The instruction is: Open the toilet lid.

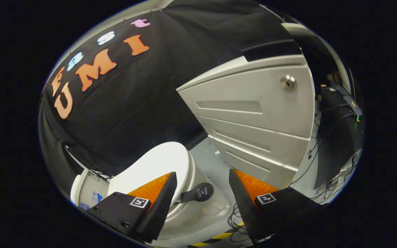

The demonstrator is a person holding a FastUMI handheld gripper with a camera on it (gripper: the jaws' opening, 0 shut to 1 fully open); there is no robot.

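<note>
A white toilet (188, 210) stands on the pale floor ahead of my fingers, seen at a strong tilt. Its white lid (153, 165) lies flat down on the bowl. A dark round lift tab (200, 192) sticks out from the lid's front edge, between my two fingers and a little beyond them. My gripper (202, 184) is open, nothing held; the left finger (160, 193) overlaps the lid's edge in the image, the right finger (250, 189) stands apart over the floor. The white cistern (84, 193) shows behind the lid.
A grey drawer cabinet (253, 117) with a lock stands just right of the toilet. Loose cables (234, 220) and yellow-black tape (215, 237) lie on the floor. The black cloth wall (143, 103) hangs close behind. Dark equipment and wires (339, 137) sit beyond the cabinet.
</note>
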